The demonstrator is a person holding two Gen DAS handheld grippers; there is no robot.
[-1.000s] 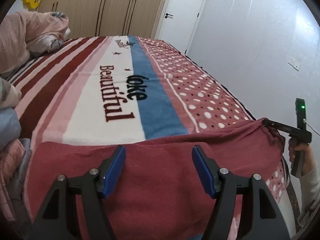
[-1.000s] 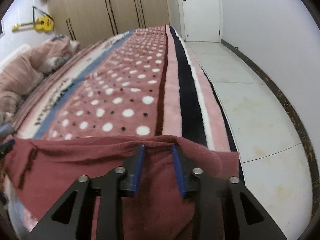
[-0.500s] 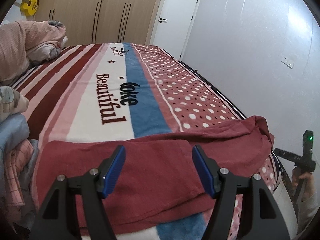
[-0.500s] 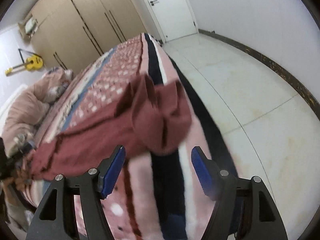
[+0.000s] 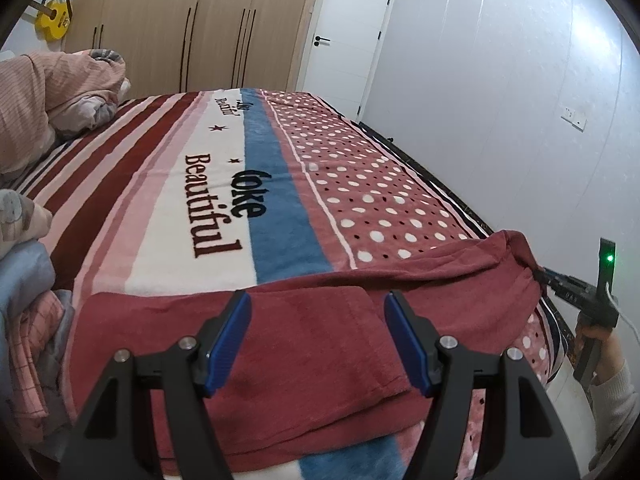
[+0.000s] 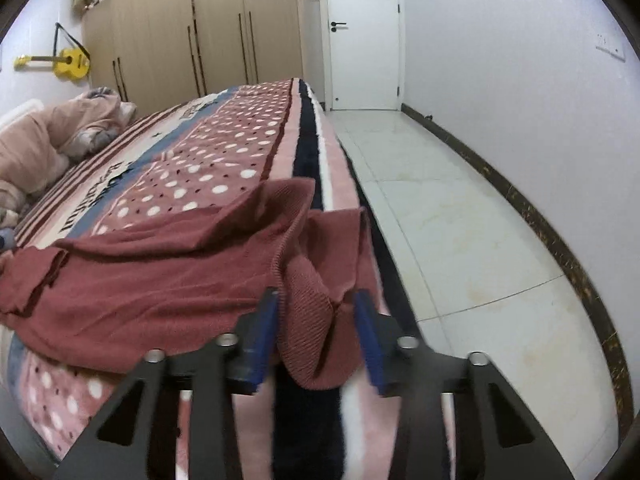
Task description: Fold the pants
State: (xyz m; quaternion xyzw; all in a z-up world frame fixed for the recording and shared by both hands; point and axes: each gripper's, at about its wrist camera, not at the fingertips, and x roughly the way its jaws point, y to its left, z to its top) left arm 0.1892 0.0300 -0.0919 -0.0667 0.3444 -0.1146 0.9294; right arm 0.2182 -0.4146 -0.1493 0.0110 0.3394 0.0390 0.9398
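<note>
Dark red knit pants (image 5: 304,344) are spread across the near edge of the bed (image 5: 224,216), lying crosswise ahead of both grippers. A flat folded layer is seen directly ahead of the left gripper (image 5: 317,338) and between its fingers, while the far end of the cloth is bunched at the bed's corner, where a ribbed cuff or waistband (image 6: 308,320) hangs over the side.

The left gripper is held wide apart above the pants, with nothing between its pads; contact with the cloth cannot be confirmed. The right gripper (image 6: 316,328) is seen partly apart, its blue pads on either side of the hanging ribbed end. Whether the cloth is already pinched cannot be told, since a gap is visible beside each pad and the fingers are blurred.

The step in hand is judged to be a regrasp of the loose end, so that it may be carried over the flat part. A first fold appears to be in place, but the bunched end is not yet laid.

For the next move, the right gripper would need to be closed on the ribbed edge, both layers being caught, and the flat part steadied or taken by the left gripper. Slipping off the bed's side is the likely risk.
</note>
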